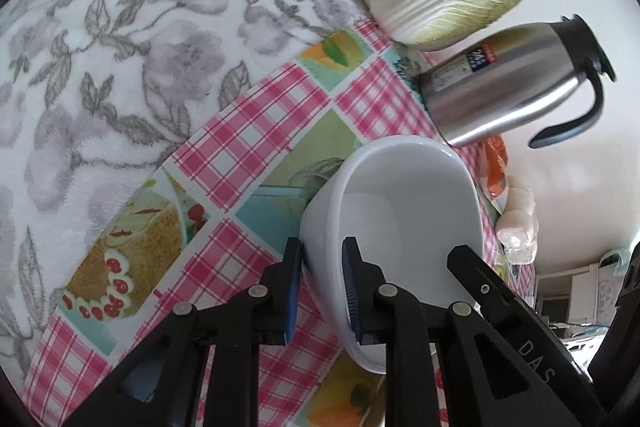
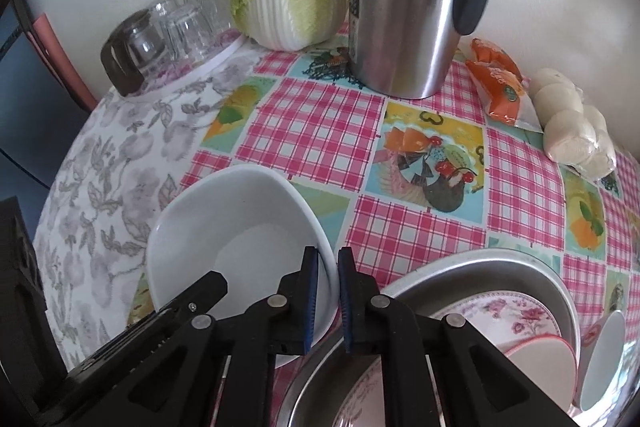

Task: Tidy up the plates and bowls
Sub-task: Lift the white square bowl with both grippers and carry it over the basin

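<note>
While most dishes remain in the metal basin (image 2: 552,291), the task appears barely begun: one white bowl (image 2: 240,227) is out, held just beside the basin over the checked tablecloth (image 2: 320,123). Both tools grasp this bowl by opposite walls: the right gripper (image 2: 328,291) is clenched on the rim nearest the basin, and the left gripper (image 1: 322,291) pinches the far wall, pads against it. Floral plates (image 2: 516,319) and a red-rimmed dish (image 2: 540,359) lie inside the basin; a white cup (image 2: 604,359) leans beyond it. Legible writing: "DAS" on the right gripper's body (image 1: 536,363); the steel jug (image 2: 408,3) label and orange packet (image 2: 496,87) print are unreadable.
</note>
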Action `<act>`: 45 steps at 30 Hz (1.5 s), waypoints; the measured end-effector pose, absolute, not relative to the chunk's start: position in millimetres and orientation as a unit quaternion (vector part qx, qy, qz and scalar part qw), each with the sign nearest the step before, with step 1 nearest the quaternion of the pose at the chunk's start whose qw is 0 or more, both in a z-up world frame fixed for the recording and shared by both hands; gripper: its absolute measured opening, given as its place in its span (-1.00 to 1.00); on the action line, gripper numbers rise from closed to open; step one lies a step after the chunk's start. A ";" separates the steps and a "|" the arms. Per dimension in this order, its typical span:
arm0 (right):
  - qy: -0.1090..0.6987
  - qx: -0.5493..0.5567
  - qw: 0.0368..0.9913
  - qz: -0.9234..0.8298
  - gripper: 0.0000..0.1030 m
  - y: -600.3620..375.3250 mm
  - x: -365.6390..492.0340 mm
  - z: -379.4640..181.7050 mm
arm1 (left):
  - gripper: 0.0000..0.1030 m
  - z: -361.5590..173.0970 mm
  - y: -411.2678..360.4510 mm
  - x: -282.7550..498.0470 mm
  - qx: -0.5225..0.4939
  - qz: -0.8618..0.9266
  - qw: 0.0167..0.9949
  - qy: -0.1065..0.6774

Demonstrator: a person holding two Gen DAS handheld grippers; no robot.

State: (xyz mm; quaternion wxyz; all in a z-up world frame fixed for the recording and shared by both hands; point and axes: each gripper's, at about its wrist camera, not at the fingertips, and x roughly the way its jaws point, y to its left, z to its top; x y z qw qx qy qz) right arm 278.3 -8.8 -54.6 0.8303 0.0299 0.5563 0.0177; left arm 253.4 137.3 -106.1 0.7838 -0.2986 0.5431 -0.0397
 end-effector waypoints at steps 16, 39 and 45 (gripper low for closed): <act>0.480 0.083 0.873 0.029 -0.79 -53.9 218.5 40.1 | -0.59 -4.6 101.4 201.6 -0.248 -0.098 0.850 0.453; 0.428 0.221 0.876 -0.026 -0.78 -174.0 123.6 40.7 | -0.59 21.3 -8.6 167.4 -0.132 -0.188 0.860 0.456; 0.430 0.235 0.871 -0.034 -0.78 -186.9 115.5 34.1 | -0.59 14.0 -22.2 165.9 -0.112 -0.186 0.855 0.471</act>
